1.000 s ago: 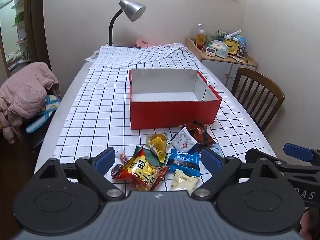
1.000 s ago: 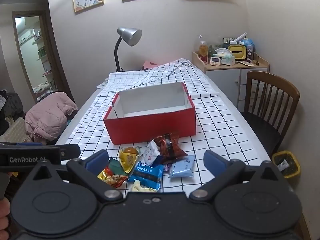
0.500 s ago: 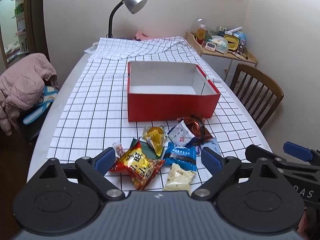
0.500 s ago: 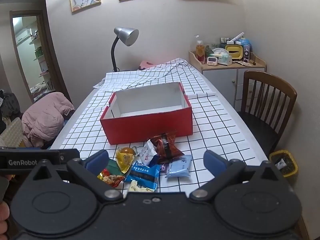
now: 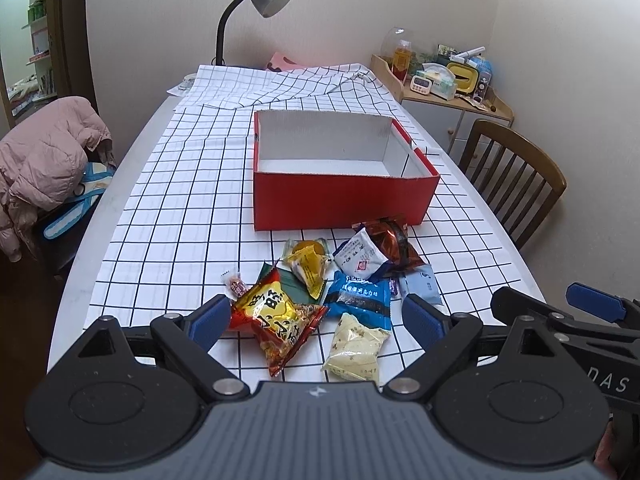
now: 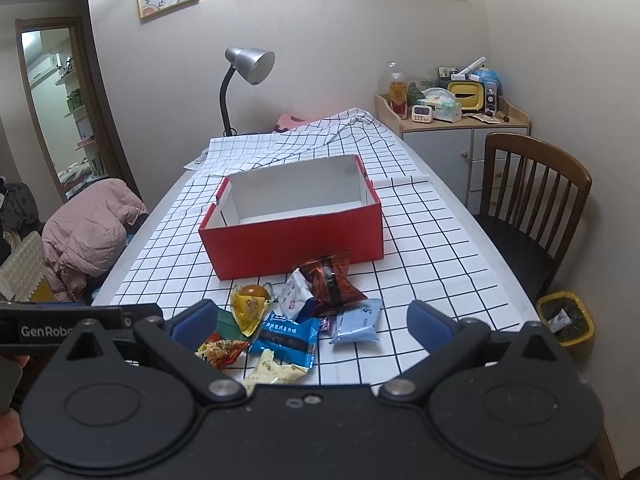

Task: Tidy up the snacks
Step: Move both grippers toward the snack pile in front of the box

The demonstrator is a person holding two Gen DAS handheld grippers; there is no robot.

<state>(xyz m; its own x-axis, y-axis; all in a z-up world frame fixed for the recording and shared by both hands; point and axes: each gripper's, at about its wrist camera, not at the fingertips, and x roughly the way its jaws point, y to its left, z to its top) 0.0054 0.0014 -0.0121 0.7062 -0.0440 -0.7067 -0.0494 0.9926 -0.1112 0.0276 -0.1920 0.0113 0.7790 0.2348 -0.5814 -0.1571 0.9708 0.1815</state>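
Left gripper [image 5: 316,316] spread wide, holding nothing; right gripper [image 6: 312,322] likewise wide and empty. Snack pile lies loose just ahead of both, short of the empty red box [image 5: 340,200] beyond. Red-yellow packet [image 5: 276,320] sits between the left fingers. Likely light, puffy, slick film that crumples and slides. Best pinched across a flat crimped edge or the belly, gently; contents may crush.
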